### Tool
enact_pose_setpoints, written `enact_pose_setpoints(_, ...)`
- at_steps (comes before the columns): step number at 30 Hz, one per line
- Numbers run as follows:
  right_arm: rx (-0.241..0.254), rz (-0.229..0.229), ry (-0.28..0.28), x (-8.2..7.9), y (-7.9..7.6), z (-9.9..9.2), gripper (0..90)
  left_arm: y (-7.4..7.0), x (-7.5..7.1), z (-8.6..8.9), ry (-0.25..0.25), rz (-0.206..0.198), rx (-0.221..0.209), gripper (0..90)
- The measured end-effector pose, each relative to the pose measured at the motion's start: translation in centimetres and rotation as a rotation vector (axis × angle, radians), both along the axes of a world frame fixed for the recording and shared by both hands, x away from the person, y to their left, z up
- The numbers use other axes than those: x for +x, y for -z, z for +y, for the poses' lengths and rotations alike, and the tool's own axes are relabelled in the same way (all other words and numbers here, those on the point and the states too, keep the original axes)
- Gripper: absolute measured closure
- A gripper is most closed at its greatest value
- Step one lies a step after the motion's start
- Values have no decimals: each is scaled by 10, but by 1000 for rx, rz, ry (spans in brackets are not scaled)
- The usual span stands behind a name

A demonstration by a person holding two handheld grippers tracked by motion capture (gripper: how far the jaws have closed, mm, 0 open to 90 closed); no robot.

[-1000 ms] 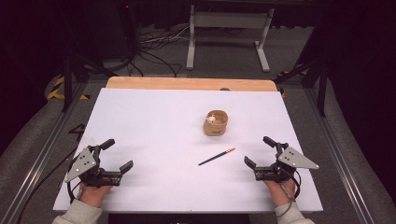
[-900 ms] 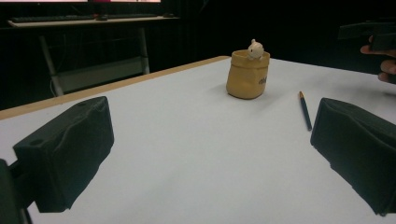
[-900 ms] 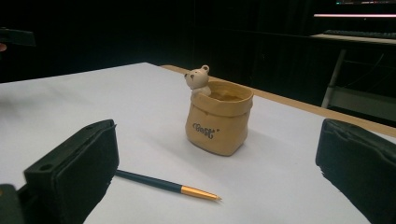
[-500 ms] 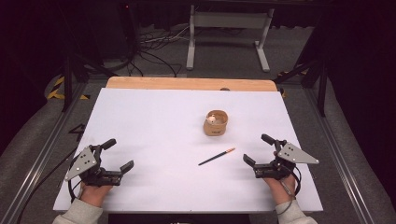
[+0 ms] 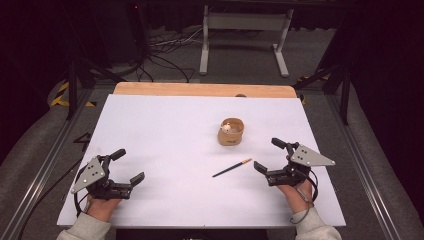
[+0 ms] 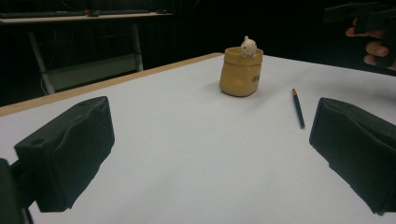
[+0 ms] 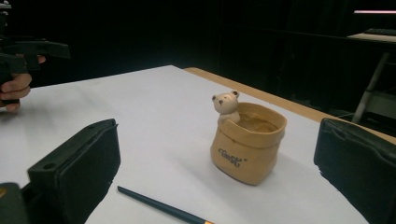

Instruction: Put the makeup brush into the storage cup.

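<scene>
A tan sack-shaped pot (image 5: 231,132) (image 6: 240,71) (image 7: 247,143) with a small bear figure (image 7: 226,106) on its rim stands right of the table's centre. A dark pencil (image 5: 231,168) (image 6: 298,108) (image 7: 161,206) with an orange end lies on the white sheet in front of it. My left gripper (image 5: 127,167) (image 6: 210,154) rests open near the front left, far from both. My right gripper (image 5: 269,155) (image 7: 217,170) sits open at the front right, just right of the pencil, with its jaws facing the pot.
The white table top (image 5: 165,135) has a wooden strip (image 5: 200,90) along its far edge. Beyond it stand a metal frame (image 5: 245,30) and cables (image 5: 160,45) on a dark floor. Metal rails (image 5: 360,165) run along both table sides.
The right gripper has shifted slightly forward and left toward the pencil. The left gripper, pot and pencil have stayed put.
</scene>
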State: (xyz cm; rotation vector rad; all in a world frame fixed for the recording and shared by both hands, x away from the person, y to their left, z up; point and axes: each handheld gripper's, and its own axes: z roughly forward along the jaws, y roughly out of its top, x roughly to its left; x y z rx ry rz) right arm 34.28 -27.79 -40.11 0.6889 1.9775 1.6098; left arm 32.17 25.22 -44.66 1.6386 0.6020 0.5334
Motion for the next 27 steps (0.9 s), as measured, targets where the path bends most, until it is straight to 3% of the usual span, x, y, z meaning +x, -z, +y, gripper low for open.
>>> enact_pose_setpoints(7,-28,-4,-38,10,-7,12,17,0,0,0,18,-12,-9,5)
enact_pose_setpoints(13,-61,32,-68,19,-17,18,53,0,0,1,21,-9,-16,4)
enact_pose_setpoints(16,-117,61,-75,23,-22,22,63,-1,-1,0,26,-17,-17,4)
enact_pose_setpoints(21,-153,91,-76,28,-27,24,63,0,0,0,26,-11,-14,5)
enact_pose_setpoints(27,-275,154,-63,37,-39,32,50,0,0,0,27,-8,-10,5)
